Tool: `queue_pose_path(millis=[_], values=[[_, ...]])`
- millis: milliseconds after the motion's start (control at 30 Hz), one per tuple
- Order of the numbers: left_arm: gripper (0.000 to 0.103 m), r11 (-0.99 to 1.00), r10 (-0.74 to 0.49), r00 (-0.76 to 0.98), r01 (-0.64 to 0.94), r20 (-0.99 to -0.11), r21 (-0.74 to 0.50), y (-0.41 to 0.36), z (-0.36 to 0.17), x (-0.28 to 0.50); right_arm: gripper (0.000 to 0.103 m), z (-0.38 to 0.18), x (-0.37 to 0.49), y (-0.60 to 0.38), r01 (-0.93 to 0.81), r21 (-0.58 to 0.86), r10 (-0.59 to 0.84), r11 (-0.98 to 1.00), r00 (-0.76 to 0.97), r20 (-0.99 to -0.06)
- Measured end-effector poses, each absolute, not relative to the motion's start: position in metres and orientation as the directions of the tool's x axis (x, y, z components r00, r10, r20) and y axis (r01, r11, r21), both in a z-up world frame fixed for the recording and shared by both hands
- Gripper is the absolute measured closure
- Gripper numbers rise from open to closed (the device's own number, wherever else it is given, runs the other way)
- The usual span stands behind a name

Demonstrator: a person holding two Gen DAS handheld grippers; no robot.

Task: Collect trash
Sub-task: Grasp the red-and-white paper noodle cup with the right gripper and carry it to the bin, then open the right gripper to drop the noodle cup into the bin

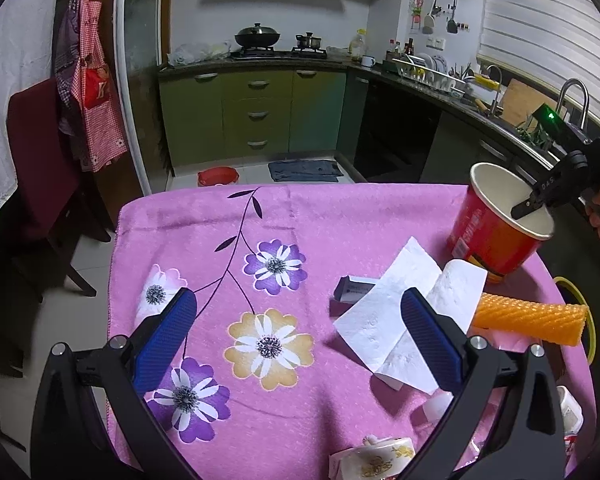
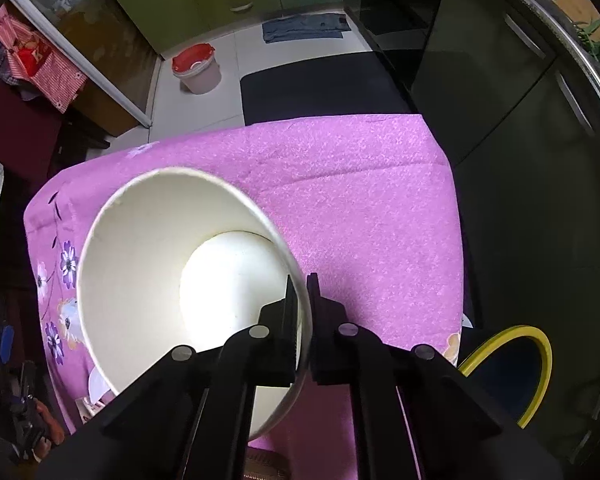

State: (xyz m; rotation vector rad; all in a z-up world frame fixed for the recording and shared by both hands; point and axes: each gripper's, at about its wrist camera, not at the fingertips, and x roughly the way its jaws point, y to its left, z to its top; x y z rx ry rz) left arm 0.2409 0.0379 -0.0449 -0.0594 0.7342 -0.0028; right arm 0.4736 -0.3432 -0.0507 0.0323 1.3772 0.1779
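The right claw (image 2: 302, 300) is clamped on the rim of the red paper cup with white interior (image 2: 172, 276), one finger inside, one outside; the cup appears tilted and empty. Keep the pinch firm and carry the cup toward the yellow-rimmed bin (image 2: 536, 364), which sits low and right of this claw, beyond the desk edge.

The left claw (image 1: 296, 332) hangs spread wide, holding nothing, above the pink flowered cloth (image 1: 320, 216). Just beside its right finger lie white paper tissues (image 1: 384, 312) and an orange ribbed foam sleeve (image 1: 532, 318).

Farther out: green kitchen cabinets (image 1: 252, 112).
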Motion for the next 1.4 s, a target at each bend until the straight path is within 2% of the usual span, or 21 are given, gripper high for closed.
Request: queue_pose_path(millis=[233, 367, 500, 667, 867, 1033, 1400], values=[[0.006, 0.997, -0.048, 0.745, -0.005, -0.665, -0.077, 0.037, -0.044, 0.239, 0.098, 0.0, 0.424, -0.423, -0.026, 0.195, 0.194, 0.981, 0.265, -0.944], [0.006, 0.997, -0.06, 0.745, 0.009, -0.664, -0.079, 0.034, -0.044, 0.238, 0.098, 0.011, 0.377, -0.508, 0.107, 0.182, 0.144, 0.977, 0.296, -0.944], [0.006, 0.997, -0.067, 0.745, 0.026, -0.663, -0.071, 0.028, -0.044, 0.238, 0.098, -0.012, 0.33, -0.593, 0.275, 0.146, 0.063, 0.95, 0.288, -0.956], [0.006, 0.995, -0.094, 0.738, 0.049, -0.668, -0.087, 0.02, -0.045, 0.238, 0.097, -0.081, 0.306, -0.653, 0.395, 0.13, 0.045, 0.909, 0.218, -0.975], [0.006, 0.996, -0.094, 0.739, 0.079, -0.667, -0.053, 0.003, -0.036, 0.229, 0.094, -0.144, 0.317, -0.665, 0.403, 0.1, 0.037, 0.91, 0.162, -0.986], [0.006, 0.995, -0.085, 0.731, 0.102, -0.677, -0.015, -0.007, -0.029, 0.219, 0.084, -0.18, 0.327, -0.672, 0.412, 0.099, 0.047, 0.906, 0.133, -0.99], [0.006, 0.993, -0.061, 0.63, 0.115, -0.774, 0.015, -0.011, -0.037, 0.202, 0.081, -0.189, 0.317, -0.682, 0.41, 0.121, 0.062, 0.904, 0.155, -0.986]])
